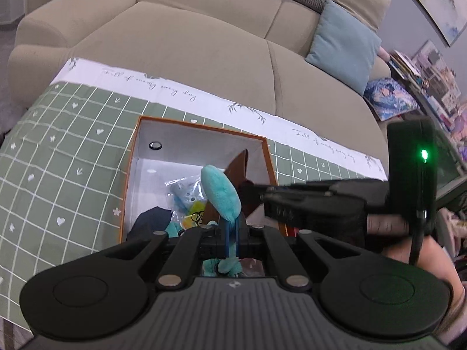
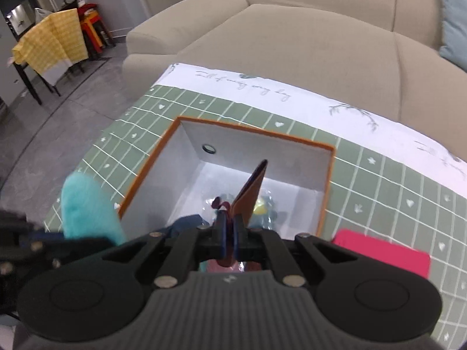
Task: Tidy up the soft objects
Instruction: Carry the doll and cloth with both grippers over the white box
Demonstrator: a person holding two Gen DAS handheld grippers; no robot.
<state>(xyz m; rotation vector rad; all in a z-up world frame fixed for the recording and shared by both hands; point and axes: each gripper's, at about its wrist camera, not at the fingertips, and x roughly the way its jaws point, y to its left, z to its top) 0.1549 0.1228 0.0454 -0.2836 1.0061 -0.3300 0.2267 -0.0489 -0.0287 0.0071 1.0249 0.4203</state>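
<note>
1. The left gripper (image 1: 232,237) is clamped on a teal plush toy (image 1: 221,194), whose rounded end rises past the blue fingertips (image 1: 227,240) while more of it hangs below them.
2. The right gripper (image 2: 229,237) is pinched tight on a brown and maroon leather-like piece (image 2: 251,195), which stands upright and slightly tilted above the box opening.
3. Both grippers hover over an orange-rimmed box (image 2: 328,186) with white inner walls and a metal eyelet (image 2: 209,148) in its far wall.
4. Inside the box lie a dark navy fabric item (image 1: 151,221) and clear-bagged toys in pale blue and yellow (image 1: 189,201).
5. The box sits on a table under a green grid tablecloth (image 1: 58,175) with a white lettered border.
6. A pink flat object (image 2: 385,258) lies on the cloth just right of the box.
7. A beige sofa (image 1: 189,35) with a light blue cushion (image 1: 344,46) stands behind the table.
</note>
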